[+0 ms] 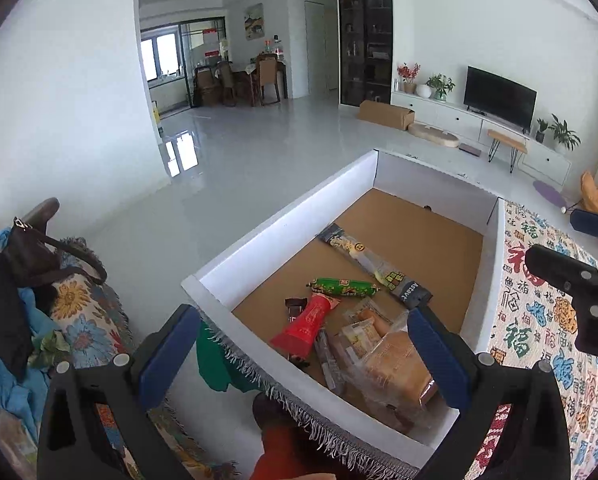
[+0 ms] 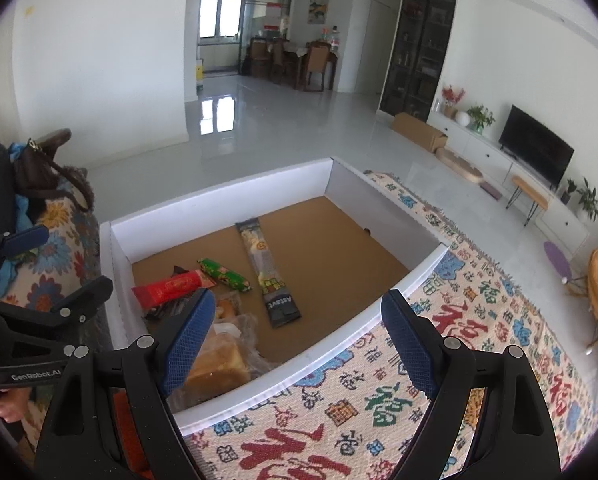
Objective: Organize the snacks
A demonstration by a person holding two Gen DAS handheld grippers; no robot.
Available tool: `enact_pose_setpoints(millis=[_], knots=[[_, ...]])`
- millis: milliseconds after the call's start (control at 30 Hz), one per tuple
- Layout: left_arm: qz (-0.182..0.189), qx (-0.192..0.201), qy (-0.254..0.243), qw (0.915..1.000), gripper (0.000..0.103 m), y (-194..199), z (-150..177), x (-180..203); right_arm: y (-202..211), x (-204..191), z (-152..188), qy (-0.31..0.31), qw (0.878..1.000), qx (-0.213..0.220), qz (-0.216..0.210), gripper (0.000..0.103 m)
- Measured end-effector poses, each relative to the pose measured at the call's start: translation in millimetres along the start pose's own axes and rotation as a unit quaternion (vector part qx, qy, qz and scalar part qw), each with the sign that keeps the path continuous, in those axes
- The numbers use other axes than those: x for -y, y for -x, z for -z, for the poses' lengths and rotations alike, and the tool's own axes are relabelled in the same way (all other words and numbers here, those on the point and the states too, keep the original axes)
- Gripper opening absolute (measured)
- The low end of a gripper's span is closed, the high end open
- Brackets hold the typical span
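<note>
Patterned blanket [image 2: 379,400] surrounds white-walled box [image 1: 283,224]; we see snacks [image 1: 339,320] bunched in its near-left corner, far cardboard floor bare. Left gripper [image 1: 305,354] hangs released over near wall; right gripper [image 2: 299,340] spread wide, empty, over right wall.

"GenRobot.AI" in white on the black body of the left gripper [image 2: 39,280], seen in right wrist view. Long dark snack packet [image 2: 267,276] in the white box [image 2: 219,196]: white letters at its near end, upside down, approx. "Astavt", not sure; yellow smiley mid-packet. Woven cloth [image 2: 479,320] beside the box: repeated "福" chars in red, blue, green. Red packet [image 2: 171,286] and green packet [image 2: 223,274] carry print, too small to read.
</note>
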State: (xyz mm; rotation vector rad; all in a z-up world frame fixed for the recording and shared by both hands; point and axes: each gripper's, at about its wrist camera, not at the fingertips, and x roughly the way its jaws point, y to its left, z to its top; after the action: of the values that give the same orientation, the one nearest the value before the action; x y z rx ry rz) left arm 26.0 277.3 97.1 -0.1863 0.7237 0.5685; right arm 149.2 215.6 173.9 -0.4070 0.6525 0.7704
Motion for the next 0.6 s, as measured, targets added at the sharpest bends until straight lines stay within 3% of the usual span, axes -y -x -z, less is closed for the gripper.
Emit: enact_pose_setpoints(millis=[267,600], knots=[[0.009,-0.028,0.021,0.9994,0.103,-11.9,4.9,-14.6,-12.7,-22.9,-3.0,0.04,0.999,-0.002,0.013,0.088],[-0.002,-0.023,0.02,0.9995,0.103,-13.1,-4.7,-19.0,-16.4,-26.4,-4.4,0.041,0.999,0.008,0.019,0.088]])
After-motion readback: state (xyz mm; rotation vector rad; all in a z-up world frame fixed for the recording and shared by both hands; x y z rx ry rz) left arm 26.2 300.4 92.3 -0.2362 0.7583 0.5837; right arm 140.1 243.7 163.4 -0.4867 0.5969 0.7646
